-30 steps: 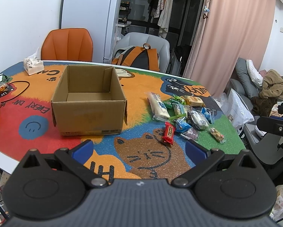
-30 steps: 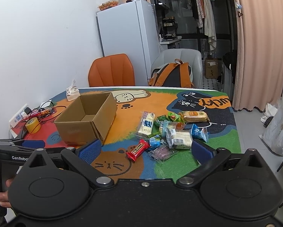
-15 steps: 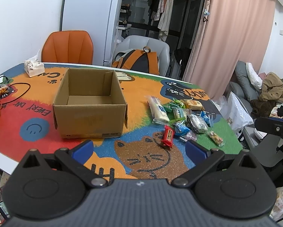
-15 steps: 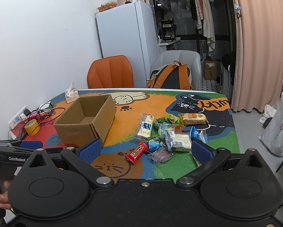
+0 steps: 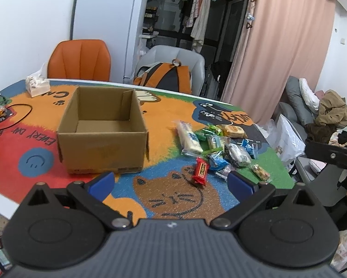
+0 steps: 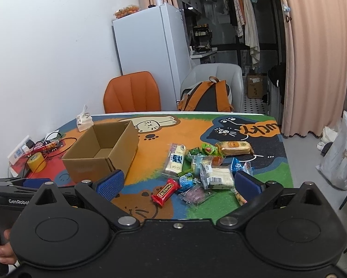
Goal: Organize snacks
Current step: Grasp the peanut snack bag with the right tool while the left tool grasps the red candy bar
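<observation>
Left wrist view shows the table (image 5: 164, 115) with its bright cat-print cover filling most of what I see, and over the last second it has slid a little lower and further off as I lifted both tools back slightly; nothing on it has shifted. The open cardboard box (image 5: 101, 129) sits left of centre, flaps up and nothing inside it. To its right, well apart from it, lies the snack pile (image 5: 219, 146), with the long white packet (image 5: 188, 137) on its near-left edge and the red bar (image 5: 201, 170) lying alone just in front of the heap. My left gripper (image 5: 171, 183) is spread wide with nothing between its blue pads. My right gripper (image 6: 176, 183) is likewise wide apart and empty, hanging above the table's near edge with the red bar (image 6: 165, 192) closest to it. I judge the sorting has not started: every snack is still outside the box, and the red bar looks the easiest first pick.
</observation>
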